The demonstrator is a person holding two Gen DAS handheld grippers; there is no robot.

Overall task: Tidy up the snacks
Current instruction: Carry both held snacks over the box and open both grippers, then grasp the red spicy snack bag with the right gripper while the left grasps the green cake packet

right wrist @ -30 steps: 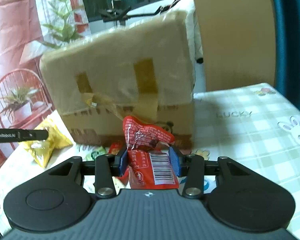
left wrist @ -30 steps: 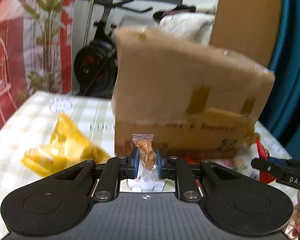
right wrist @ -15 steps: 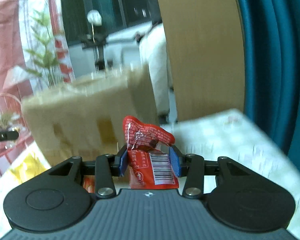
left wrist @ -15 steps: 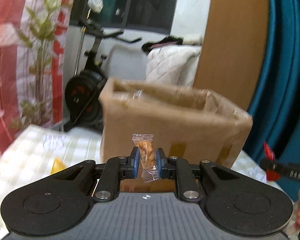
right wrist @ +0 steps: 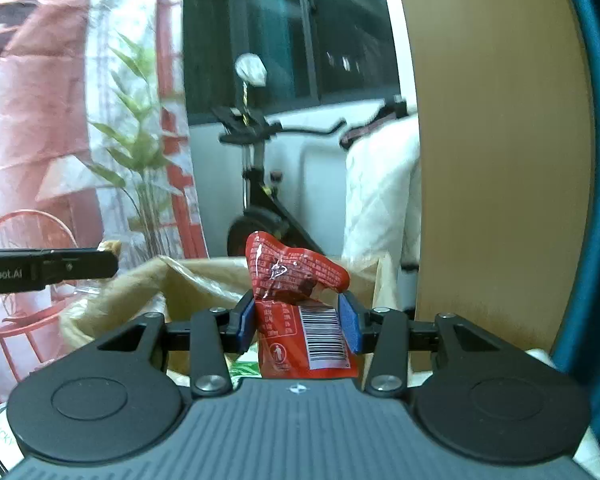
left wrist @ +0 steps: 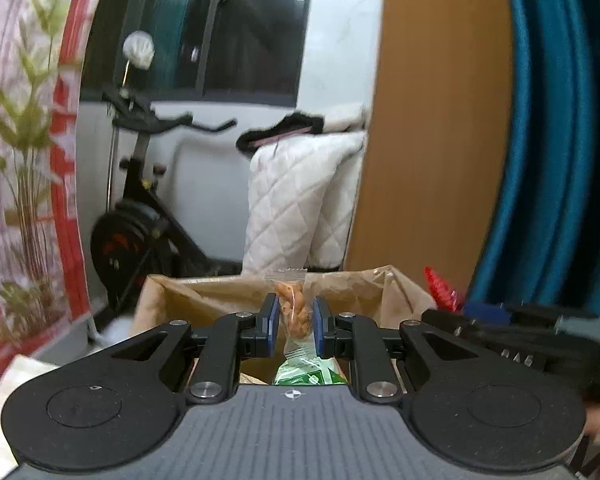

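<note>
My left gripper is shut on a small clear packet of orange snacks and holds it over the open top of the cardboard box. A green packet lies inside the box below it. My right gripper is shut on a red snack packet with a barcode, also above the box. The right gripper and its red packet show at the right of the left wrist view. The left gripper shows at the left of the right wrist view.
A checked tablecloth shows at the lower left. Behind the box stand an exercise bike, a white quilted cushion, a wooden panel and a blue curtain. A red and white plant-print hanging is at the left.
Both grippers have risen from table height beside the box to above its open top, each still holding its packet. The yellow packet on the table has dropped out of view.
</note>
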